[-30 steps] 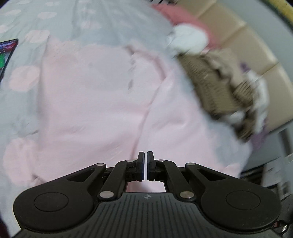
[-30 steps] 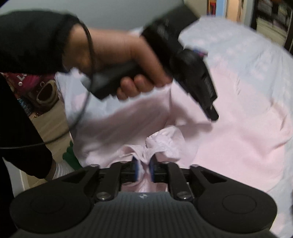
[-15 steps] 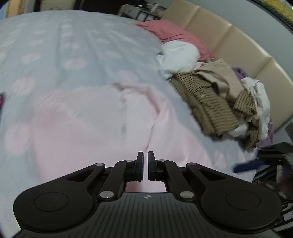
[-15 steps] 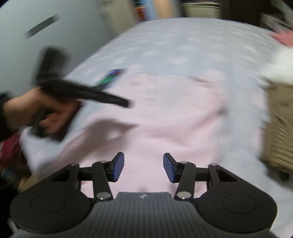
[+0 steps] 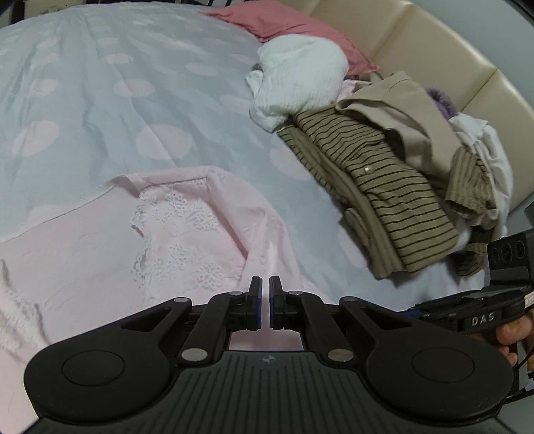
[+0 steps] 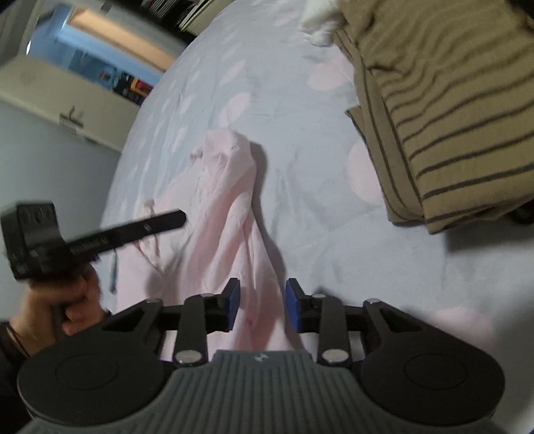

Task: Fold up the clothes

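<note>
Since a moment ago the right gripper (image 6: 262,307) has let go of the bunched cloth; its jaws are closing astride a ridge of the pale pink cotton garment (image 6: 230,213), not yet pinching. The left gripper (image 5: 263,305) is clenched empty above its lace trim (image 5: 180,230) on the grey dotted bedspread (image 5: 133,83).

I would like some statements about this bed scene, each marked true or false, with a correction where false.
1. The pink garment lies on the dotted bedsheet. True.
2. The striped brown shirt lies spread out under the left gripper. False: it sits in the heap of clothes by the headboard; pink cloth is under that gripper.
3. The left gripper is wide open. False: its jaws are shut and hold nothing.
4. A ridge of pink cloth lies between the jaws of the right gripper. True: the jaws are closing around it.
5. The white garment lies beside a green pillow. False: the pillow is dark pink.
</note>
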Tool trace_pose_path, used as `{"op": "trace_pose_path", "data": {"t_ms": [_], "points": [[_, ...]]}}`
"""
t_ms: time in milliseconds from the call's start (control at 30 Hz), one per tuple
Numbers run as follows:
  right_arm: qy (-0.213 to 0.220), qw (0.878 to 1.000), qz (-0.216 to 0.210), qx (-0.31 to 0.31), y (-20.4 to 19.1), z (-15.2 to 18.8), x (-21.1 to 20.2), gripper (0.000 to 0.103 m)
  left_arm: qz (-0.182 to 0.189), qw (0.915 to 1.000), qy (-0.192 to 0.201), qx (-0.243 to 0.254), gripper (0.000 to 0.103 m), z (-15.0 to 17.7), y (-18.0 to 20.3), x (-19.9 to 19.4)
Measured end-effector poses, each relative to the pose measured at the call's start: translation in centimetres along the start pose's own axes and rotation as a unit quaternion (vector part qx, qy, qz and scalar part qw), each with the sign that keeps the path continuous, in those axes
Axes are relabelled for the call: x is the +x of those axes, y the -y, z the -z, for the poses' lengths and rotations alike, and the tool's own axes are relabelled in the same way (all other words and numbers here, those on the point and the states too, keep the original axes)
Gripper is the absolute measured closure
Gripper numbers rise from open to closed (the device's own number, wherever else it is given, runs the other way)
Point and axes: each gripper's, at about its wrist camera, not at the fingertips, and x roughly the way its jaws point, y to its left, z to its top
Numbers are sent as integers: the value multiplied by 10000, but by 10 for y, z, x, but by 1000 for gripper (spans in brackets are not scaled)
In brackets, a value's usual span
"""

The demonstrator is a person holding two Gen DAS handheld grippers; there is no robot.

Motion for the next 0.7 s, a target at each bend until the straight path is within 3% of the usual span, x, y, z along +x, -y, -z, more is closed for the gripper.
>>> {"op": "trace_pose_path", "data": {"t_ms": [233,300,367,467,600,700], "points": [[-115,9967,-522,613,15,-6,36,72,133,9998,-35,-155,102,-12,-5,15],[-32,9964,-561,627,17,-4,39,101,197,9994,-239,-128,102,-13,-2,23],[114,9967,-563,568,16,-2,36,100,273,9987,-434,-81,103,-13,2,29],[351,9959,-578,596,17,0,26,100,410,9989,-181,-145,103,-13,2,19],[655,9947,-501,614,23,6,9,100,-58,9955,626,-713,103,-17,-23,-7],[645,9952,-313,670,28,13,14,100,-676,9897,566,-1128,103,-14,-47,-8]]}}
